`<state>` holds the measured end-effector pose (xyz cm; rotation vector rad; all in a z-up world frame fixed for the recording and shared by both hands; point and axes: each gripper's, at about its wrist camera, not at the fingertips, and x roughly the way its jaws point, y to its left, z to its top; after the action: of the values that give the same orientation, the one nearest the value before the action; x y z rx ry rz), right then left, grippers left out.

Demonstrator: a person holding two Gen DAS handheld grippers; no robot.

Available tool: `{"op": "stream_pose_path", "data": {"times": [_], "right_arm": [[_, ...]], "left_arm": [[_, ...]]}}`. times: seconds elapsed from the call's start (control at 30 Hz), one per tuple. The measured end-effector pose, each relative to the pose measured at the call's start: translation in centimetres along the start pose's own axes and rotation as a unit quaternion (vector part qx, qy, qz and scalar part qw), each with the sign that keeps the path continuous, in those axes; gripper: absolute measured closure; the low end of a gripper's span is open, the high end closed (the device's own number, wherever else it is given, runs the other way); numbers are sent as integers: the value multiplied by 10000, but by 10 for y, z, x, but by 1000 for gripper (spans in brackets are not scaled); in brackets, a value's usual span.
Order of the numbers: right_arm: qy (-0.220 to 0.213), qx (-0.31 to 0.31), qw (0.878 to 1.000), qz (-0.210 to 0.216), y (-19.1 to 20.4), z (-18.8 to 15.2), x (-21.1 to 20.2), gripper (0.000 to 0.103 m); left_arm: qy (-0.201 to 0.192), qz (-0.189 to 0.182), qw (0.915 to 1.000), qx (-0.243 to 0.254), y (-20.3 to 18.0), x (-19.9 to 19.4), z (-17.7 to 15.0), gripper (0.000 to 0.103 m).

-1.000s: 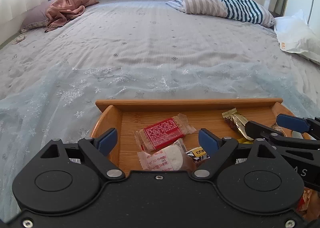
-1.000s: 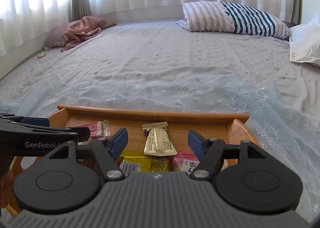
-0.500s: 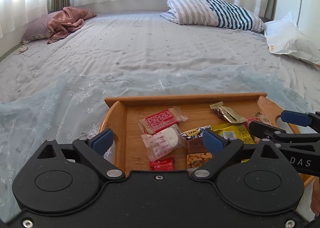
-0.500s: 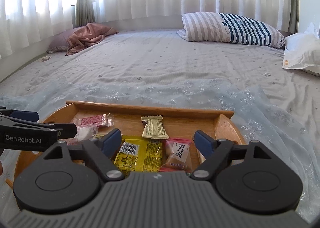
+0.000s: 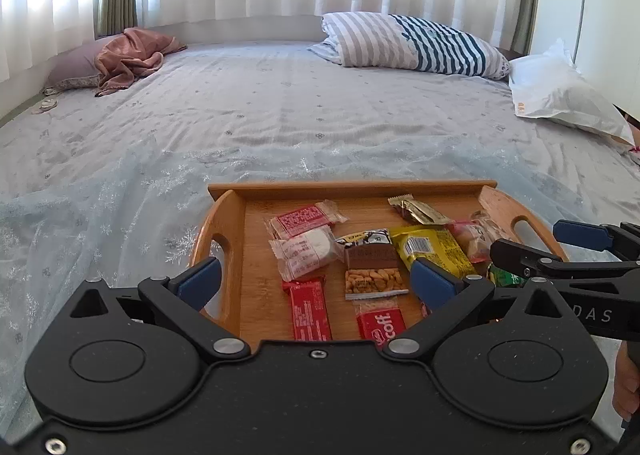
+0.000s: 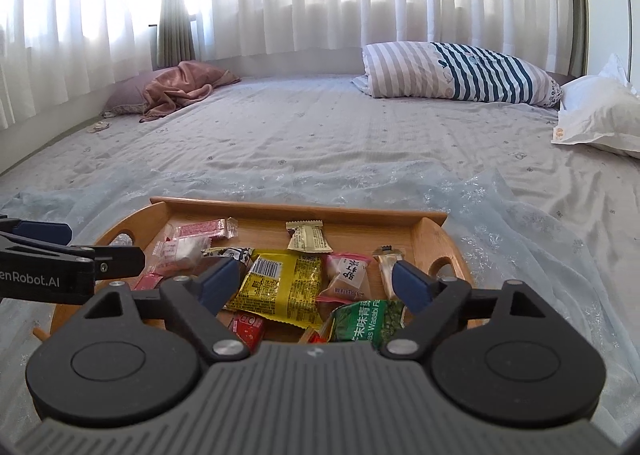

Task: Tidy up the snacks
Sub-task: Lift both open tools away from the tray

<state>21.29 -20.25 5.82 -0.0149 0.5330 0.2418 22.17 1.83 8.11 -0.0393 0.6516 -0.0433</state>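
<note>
A wooden tray (image 5: 224, 223) (image 6: 434, 233) with handle cut-outs lies on the bed and holds several snack packets. Among them are a yellow bag (image 5: 432, 251) (image 6: 280, 287), a red-label packet (image 5: 300, 217), a white cake packet (image 5: 306, 251), a peanut bar (image 5: 374, 273), a gold bar (image 6: 308, 239) and a green wasabi pea bag (image 6: 364, 321). My left gripper (image 5: 316, 281) is open and empty above the tray's near left part. My right gripper (image 6: 316, 281) is open and empty above the tray's near right part, and shows in the left wrist view (image 5: 560, 247).
The tray sits on a sheer blue snowflake cloth (image 5: 100, 207) over the grey bedsheet. A striped pillow (image 5: 412, 41), a white pillow (image 5: 560, 95) and a pink blanket on a purple pillow (image 5: 128, 55) lie far back by the curtains.
Both grippers have drawn back and risen from the tray, so more of it and more packets show. Both stay open and empty.
</note>
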Motion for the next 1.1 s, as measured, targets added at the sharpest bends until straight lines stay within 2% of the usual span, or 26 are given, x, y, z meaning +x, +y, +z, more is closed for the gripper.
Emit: {"op": "stream_pose_path", "data": {"times": [0.43,0.63,0.9,1.1], "right_arm": [[-327,-200,9993,-8,15,-23,-41,7],[-393,-220,9990,-19,21,-39,-55,4],[-384,-288,9988,-100,26,-62,-66,2],[-331,-203,9991,-194,25,-78,-68,2]], "left_arm": [[-170,-4,9999,-21,0,-42,-39,1],[-243,118,9996,45,-1,-54,-61,1],[-111,60,9998,-168,4,-59,-85,1],[-129,149,9997,-124,3,-59,-98,1]]}}
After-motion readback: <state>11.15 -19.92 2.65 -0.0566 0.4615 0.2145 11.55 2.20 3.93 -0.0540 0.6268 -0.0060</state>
